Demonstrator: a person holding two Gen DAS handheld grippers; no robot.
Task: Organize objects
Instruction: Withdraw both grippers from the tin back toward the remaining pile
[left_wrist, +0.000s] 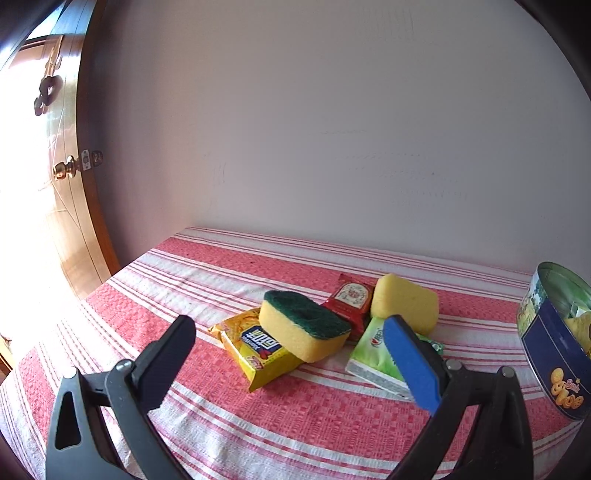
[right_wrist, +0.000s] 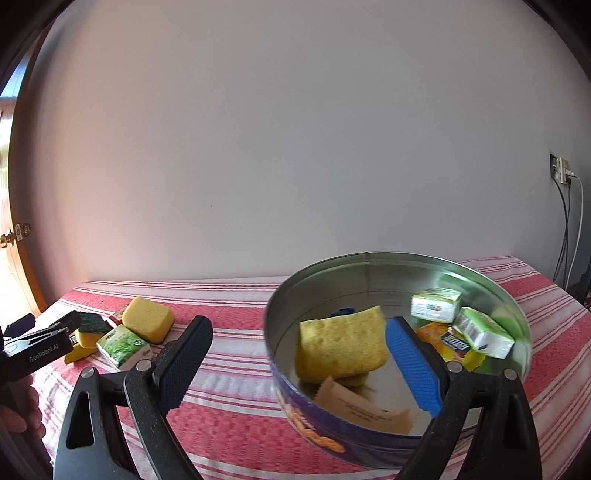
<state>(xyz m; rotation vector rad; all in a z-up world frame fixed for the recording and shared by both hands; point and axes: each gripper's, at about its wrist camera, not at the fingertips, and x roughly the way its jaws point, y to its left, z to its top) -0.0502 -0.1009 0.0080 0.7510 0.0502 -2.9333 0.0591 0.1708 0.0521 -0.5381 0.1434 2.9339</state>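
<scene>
My left gripper (left_wrist: 291, 343) is open and empty just in front of a pile on the striped cloth: a green-topped yellow sponge (left_wrist: 303, 325) lying on a yellow snack packet (left_wrist: 255, 350), a red packet (left_wrist: 351, 299), a plain yellow sponge (left_wrist: 404, 302) and a green tissue pack (left_wrist: 376, 354). My right gripper (right_wrist: 299, 354) is open and empty, its blue pad over the round blue tin (right_wrist: 354, 439). The tin holds a yellow sponge (right_wrist: 340, 343), two green tissue packs (right_wrist: 480, 332), an orange packet (right_wrist: 448, 343) and a beige packet (right_wrist: 365, 404).
The table with the red-and-white striped cloth (left_wrist: 295, 424) stands against a white wall. A wooden door (left_wrist: 55, 184) is at the left. A wall socket with cables (right_wrist: 563, 170) is at the right. The left gripper (right_wrist: 40, 343) shows in the right wrist view.
</scene>
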